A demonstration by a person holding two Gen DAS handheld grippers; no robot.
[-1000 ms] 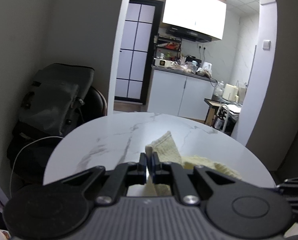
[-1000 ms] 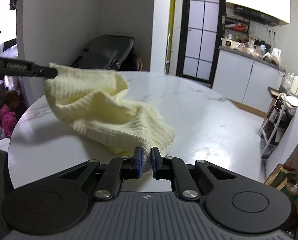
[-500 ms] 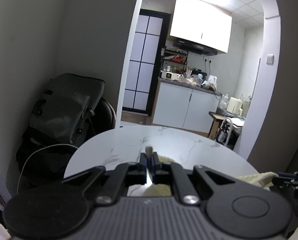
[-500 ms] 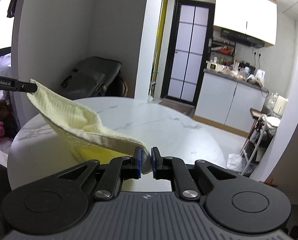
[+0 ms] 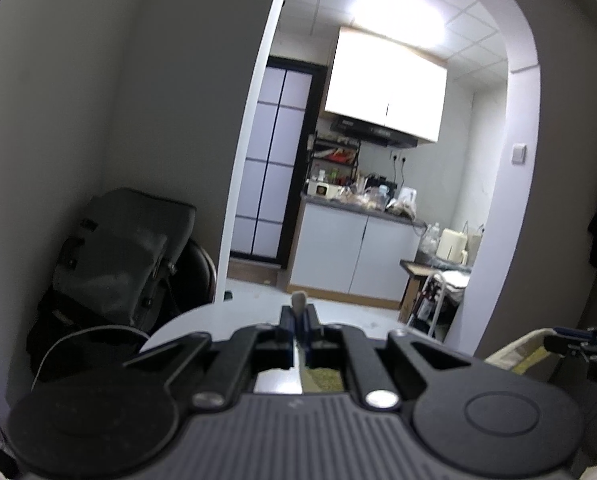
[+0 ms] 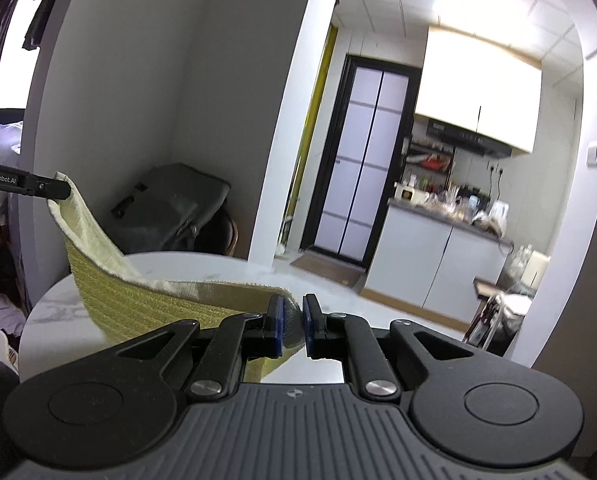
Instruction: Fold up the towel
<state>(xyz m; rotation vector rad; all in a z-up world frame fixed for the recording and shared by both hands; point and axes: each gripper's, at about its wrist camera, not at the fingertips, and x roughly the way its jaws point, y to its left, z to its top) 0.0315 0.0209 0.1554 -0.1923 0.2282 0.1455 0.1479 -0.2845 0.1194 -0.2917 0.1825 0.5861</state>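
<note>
A pale yellow towel (image 6: 138, 300) hangs stretched in the air above the round white marble table (image 6: 218, 268). My right gripper (image 6: 293, 312) is shut on one corner of it. My left gripper (image 5: 298, 320) is shut on another corner, a small tip of cloth (image 5: 298, 302) poking out between its pads. In the right wrist view the left gripper (image 6: 64, 191) shows at the far left, pinching the towel's upper corner. In the left wrist view the right gripper (image 5: 554, 344) shows at the right edge with the towel (image 5: 518, 354) trailing from it.
A dark chair with a grey bag (image 5: 118, 252) on it stands by the wall behind the table (image 5: 186, 320). An arched opening leads to a kitchen with white cabinets (image 5: 354, 256). A small cart (image 5: 434, 304) stands right of the table.
Both grippers have risen and pulled apart, lifting the towel off the table. It went from a crumpled heap to a taut hanging sheet. Both views now tilt higher.
</note>
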